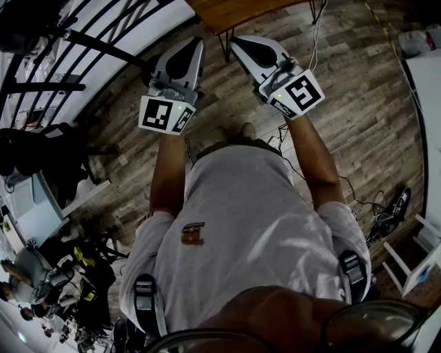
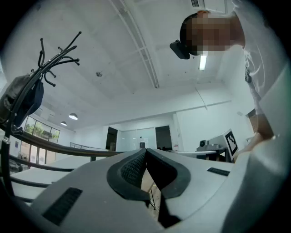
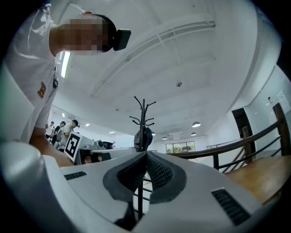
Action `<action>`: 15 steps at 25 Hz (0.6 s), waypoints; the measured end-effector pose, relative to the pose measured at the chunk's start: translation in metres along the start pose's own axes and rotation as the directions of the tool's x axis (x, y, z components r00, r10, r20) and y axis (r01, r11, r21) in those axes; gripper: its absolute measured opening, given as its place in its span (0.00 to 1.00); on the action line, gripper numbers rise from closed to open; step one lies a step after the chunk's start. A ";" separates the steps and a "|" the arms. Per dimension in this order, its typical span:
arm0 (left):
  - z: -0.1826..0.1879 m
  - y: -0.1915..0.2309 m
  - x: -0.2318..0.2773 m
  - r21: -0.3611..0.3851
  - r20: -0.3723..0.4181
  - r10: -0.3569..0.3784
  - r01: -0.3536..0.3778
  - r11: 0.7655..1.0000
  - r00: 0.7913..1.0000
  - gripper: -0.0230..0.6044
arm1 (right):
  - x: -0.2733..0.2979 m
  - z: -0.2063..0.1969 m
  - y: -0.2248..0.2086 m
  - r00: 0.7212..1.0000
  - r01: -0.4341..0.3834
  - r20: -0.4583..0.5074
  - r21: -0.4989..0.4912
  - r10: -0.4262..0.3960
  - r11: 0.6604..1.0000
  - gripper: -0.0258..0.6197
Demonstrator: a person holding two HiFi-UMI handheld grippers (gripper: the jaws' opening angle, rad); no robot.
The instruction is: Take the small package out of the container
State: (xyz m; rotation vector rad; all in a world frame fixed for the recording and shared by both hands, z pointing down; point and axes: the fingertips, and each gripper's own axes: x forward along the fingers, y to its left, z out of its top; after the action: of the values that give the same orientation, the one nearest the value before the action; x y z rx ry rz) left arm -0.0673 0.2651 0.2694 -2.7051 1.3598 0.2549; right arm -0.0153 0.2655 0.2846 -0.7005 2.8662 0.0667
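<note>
No package and no container show in any view. In the head view a person in a white shirt holds both grippers out over a wooden floor (image 1: 358,103). The left gripper (image 1: 195,43) and the right gripper (image 1: 236,41) point away from the body, tips near each other. In the left gripper view the left gripper (image 2: 145,151) has its jaw tips touching, nothing between them. The right gripper (image 3: 146,154) in its own view is likewise shut and empty. Both gripper cameras look up at the ceiling and room.
A wooden table edge (image 1: 234,12) on thin metal legs lies just beyond the gripper tips. A dark railing (image 1: 83,41) runs at the upper left. A coat stand (image 3: 142,127) rises ahead of the right gripper. Cables (image 1: 358,200) trail on the floor; people sit at the lower left.
</note>
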 end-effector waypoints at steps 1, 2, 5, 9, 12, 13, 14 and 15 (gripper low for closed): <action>0.000 0.001 0.001 0.001 -0.001 0.000 0.000 1.000 1.000 0.07 | 0.001 0.000 -0.001 1.000 0.000 0.001 0.000 0.000 1.000 0.09; 0.000 0.002 0.002 0.002 -0.001 0.000 0.000 1.000 1.000 0.07 | 0.001 0.000 -0.002 1.000 0.000 0.001 -0.001 0.000 1.000 0.09; -0.001 0.004 0.005 0.003 -0.003 0.003 -0.003 1.000 1.000 0.07 | 0.003 -0.001 -0.004 1.000 -0.001 -0.005 -0.009 0.001 1.000 0.09; -0.003 0.006 0.009 0.004 -0.006 0.008 -0.008 1.000 1.000 0.07 | 0.004 -0.002 -0.007 1.000 -0.005 -0.005 -0.012 0.005 1.000 0.09; -0.003 0.005 0.014 0.006 -0.005 0.017 -0.017 1.000 1.000 0.07 | 0.000 -0.001 -0.012 1.000 -0.015 0.000 0.001 0.015 1.000 0.09; -0.003 0.005 0.015 0.006 -0.004 0.022 -0.022 1.000 1.000 0.07 | 0.000 0.000 -0.013 1.000 -0.017 0.001 0.003 0.017 1.000 0.09; -0.003 0.006 0.016 0.007 -0.003 0.027 -0.027 1.000 1.000 0.07 | -0.001 0.000 -0.015 1.000 -0.018 0.002 0.005 0.018 1.000 0.09; -0.003 0.006 0.018 0.007 -0.001 0.032 -0.032 0.999 0.999 0.07 | -0.002 0.001 -0.017 1.000 -0.020 0.002 0.005 0.020 1.000 0.09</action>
State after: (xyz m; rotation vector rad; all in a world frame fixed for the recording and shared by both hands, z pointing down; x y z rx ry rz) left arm -0.0619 0.2471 0.2685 -2.6804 1.4027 0.2512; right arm -0.0054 0.2519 0.2840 -0.6709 2.8706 0.0622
